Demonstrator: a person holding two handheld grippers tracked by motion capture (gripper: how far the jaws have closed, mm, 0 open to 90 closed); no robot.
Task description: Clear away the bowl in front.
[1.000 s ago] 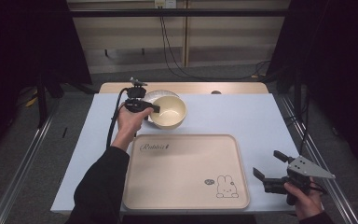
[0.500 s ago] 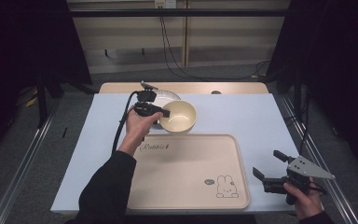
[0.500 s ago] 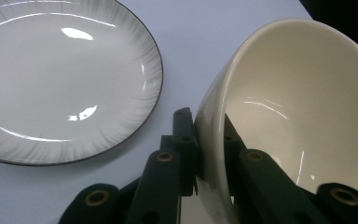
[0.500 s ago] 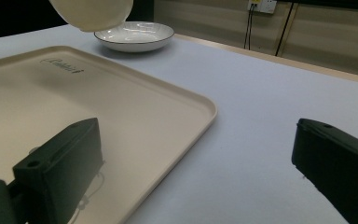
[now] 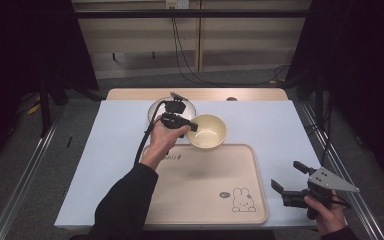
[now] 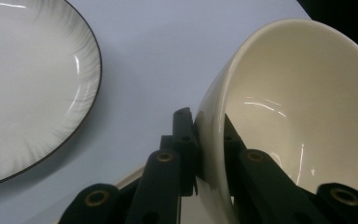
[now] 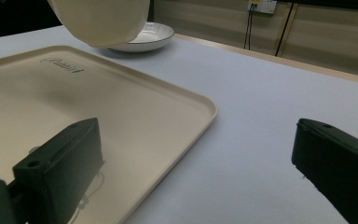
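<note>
Your left gripper point(image 5: 194, 127) pinches the cream bowl point(image 5: 208, 131) by its rim, 1 finger inside the wall, 1 outside, holding it aloft over the far edge of the tray point(image 5: 190, 200). Treat the bowl as rigid, glossy and breakable; grip deep on the rim. Your right gripper point(image 5: 289, 185) rests with fingers spread wide, empty.

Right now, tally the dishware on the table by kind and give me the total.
Bowl: 1, cream, lifted, its rim pinched in the left gripper's jaws.
Plate: 1, white with a dark rim, on the table.
Tray: 1, beige, with a rabbit print, on the table.
Total: 3
</note>
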